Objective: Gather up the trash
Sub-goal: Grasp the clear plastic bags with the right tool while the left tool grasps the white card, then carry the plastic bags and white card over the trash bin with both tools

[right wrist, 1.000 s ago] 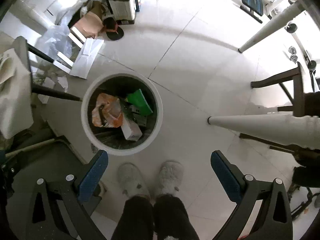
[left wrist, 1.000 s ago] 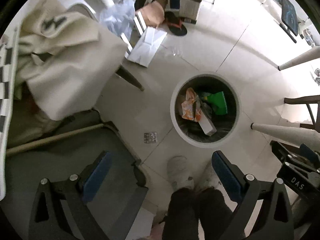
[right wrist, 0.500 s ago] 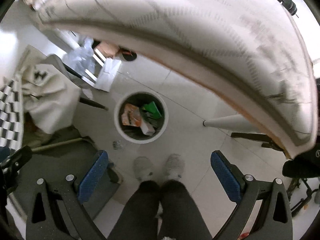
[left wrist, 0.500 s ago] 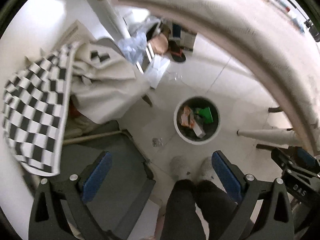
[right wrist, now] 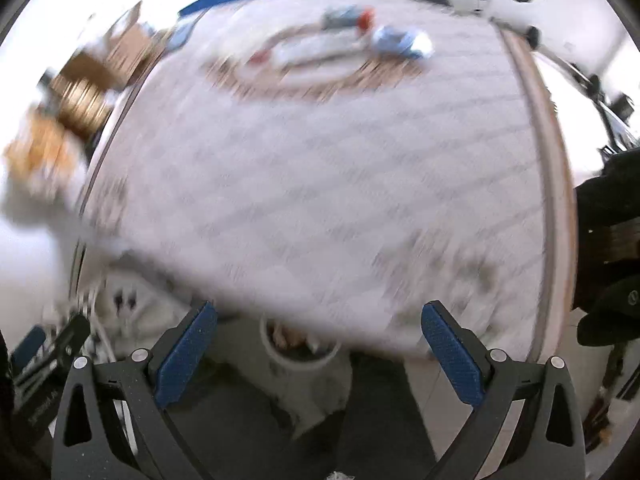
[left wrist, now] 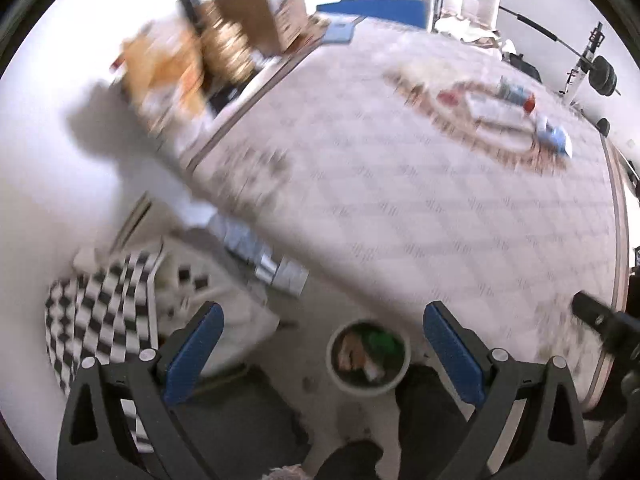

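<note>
Jaws on my left gripper (left wrist: 323, 354) and right gripper (right wrist: 319, 352) both stand wide, holding nothing. Low in the frame I see the white trash bin (left wrist: 368, 357) between the left fingers, on the floor. Blurred litter lies on the patterned table (left wrist: 420, 208), upper right.

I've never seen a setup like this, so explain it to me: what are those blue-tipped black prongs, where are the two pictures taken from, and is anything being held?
A person holds a two-finger gripper in each hand, each with a fisheye camera looking along its fingers. One picture shows the left gripper, the other the right gripper. Both are open and hold nothing. Beyond them is a table with blurred items on a round mat. A bin with trash stands on the floor below.
</note>
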Action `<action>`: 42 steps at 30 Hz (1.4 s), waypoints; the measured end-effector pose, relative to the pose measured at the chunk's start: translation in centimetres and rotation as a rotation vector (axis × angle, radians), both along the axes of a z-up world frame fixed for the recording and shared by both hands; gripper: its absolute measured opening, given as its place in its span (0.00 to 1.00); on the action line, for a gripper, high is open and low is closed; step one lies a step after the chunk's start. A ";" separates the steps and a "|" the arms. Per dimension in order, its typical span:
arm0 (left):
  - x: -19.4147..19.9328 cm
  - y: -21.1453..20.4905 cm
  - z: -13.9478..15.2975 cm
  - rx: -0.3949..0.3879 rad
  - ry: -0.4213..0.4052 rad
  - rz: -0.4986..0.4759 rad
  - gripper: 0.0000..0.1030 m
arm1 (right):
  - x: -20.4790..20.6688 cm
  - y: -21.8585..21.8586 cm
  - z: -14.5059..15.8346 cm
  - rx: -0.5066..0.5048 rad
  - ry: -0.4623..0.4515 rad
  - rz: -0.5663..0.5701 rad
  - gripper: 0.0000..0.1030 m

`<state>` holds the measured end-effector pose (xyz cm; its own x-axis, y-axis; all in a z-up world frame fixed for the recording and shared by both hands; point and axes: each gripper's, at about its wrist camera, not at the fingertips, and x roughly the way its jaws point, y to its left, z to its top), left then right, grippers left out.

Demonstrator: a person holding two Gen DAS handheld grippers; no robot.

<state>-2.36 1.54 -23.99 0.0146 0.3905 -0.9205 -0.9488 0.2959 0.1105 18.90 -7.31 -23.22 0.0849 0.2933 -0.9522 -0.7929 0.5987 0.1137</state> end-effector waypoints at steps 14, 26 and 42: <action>19.3 16.4 -10.4 -0.204 0.088 -0.062 0.99 | 28.6 17.8 -6.3 -0.056 0.046 -0.188 0.94; 30.7 19.9 -8.8 -0.105 0.185 -0.439 0.99 | 32.6 23.1 -11.3 -0.104 0.111 -0.114 0.25; 43.8 14.4 -12.7 -0.228 0.452 -1.271 0.99 | 40.4 17.2 -12.0 -0.161 0.155 -0.222 0.24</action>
